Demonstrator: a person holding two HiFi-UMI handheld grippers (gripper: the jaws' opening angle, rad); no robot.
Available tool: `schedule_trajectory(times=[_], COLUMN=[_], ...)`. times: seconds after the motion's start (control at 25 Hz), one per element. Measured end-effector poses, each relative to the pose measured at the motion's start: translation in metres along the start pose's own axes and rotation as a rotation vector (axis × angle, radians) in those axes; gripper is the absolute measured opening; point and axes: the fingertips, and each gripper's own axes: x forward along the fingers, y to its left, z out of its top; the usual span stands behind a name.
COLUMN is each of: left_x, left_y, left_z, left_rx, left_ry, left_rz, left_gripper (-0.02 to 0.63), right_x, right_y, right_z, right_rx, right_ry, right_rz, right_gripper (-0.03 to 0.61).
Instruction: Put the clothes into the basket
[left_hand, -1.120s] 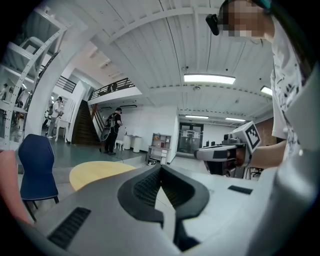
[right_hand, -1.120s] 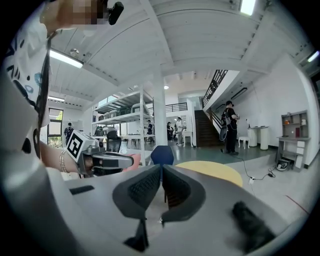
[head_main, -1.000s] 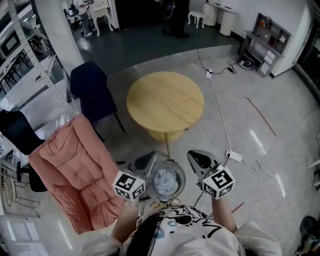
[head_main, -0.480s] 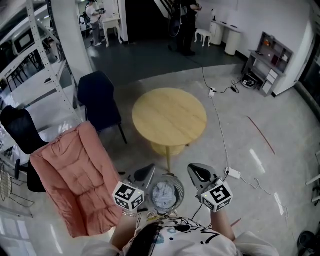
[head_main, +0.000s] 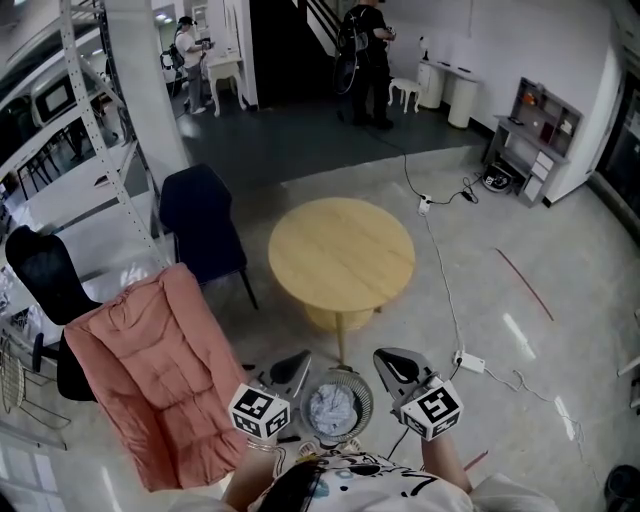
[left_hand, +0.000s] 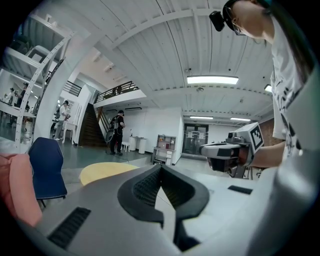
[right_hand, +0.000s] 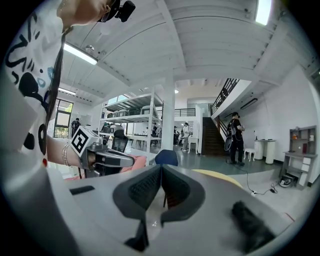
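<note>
Both grippers are held out level in front of the person, side by side, near the bottom centre of the head view. The left gripper (head_main: 296, 362) has its jaws pressed together with nothing between them; its own view shows the two dark pads meeting in a point (left_hand: 161, 168), with only the room beyond. The right gripper (head_main: 388, 362) is the same: its jaws are closed and empty (right_hand: 161, 168). Each shows up from the side in the other's view, so they sit close together and roughly parallel.

The basket (head_main: 366, 391) lies low between the two grippers, just in front of the person. A pale bundle of cloth (head_main: 333, 408) lies inside it, so I'd say at least one item is already in. I cannot tell whether the basket rests on the floor or is carried some other way, and neither gripper view shows it.

At lower left a pink padded cloth (head_main: 150, 365) is spread over a chair, hanging open and easy to reach from its near edge. If it counts among the clothes, it looks like the likely next thing to fetch. With closed, empty jaws held level, this looks like a pause between picks rather than a reach. The jaws would have to open before they could take any fabric.

A round surface (head_main: 342, 258) stands at the centre of the frame, beyond the basket. A navy chair (head_main: 203, 222) stands to its left.
</note>
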Motion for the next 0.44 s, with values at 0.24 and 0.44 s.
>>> schedule_trajectory(times=[0.24,0.44], left_x=[0.0005,0.0039], left_y=[0.0018,0.0042], left_z=[0.0010,0.0045], left_rx=[0.002,0.013], left_ry=[0.000,-0.007], left_rz=[-0.007,-0.007], left_gripper=[0.015,0.015], right_x=[0.0009,0.0017], right_y=[-0.0012,-0.0050], right_z=[-0.0003,0.0014], right_rx=[-0.004,-0.012], right_ry=[0.001,-0.008], right_rz=[-0.016,-0.023], right_gripper=[0.031,0.031])
